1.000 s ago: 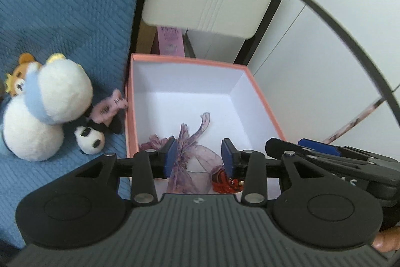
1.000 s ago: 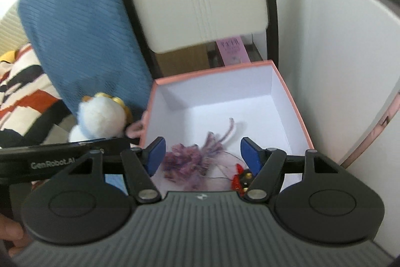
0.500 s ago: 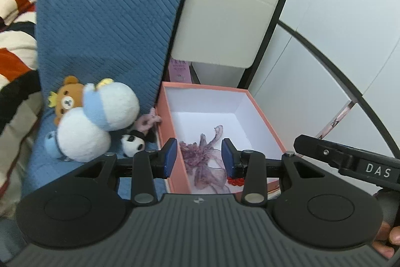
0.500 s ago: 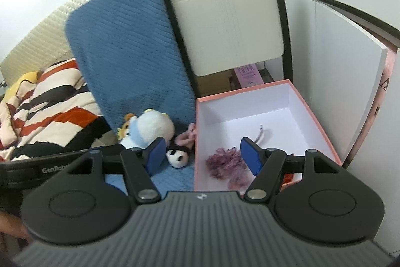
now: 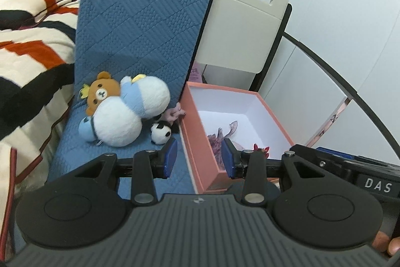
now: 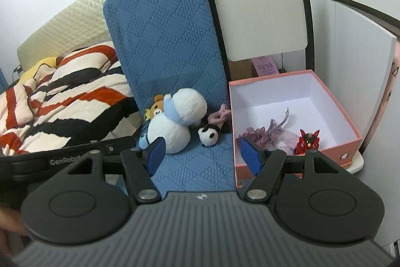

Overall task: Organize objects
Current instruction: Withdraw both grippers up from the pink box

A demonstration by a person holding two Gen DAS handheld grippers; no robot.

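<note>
Lying in pink box [image 6: 332, 101], purple ribbon bundle [image 6: 270, 133], red figurine [image 6: 308, 140]

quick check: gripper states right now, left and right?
Left gripper: open, holding nothing.
Right gripper: open, holding nothing.

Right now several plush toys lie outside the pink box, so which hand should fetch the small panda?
Probably left. The left gripper is empty, open, and hovers nearer the panda plush; the right gripper looks farther off.
</note>
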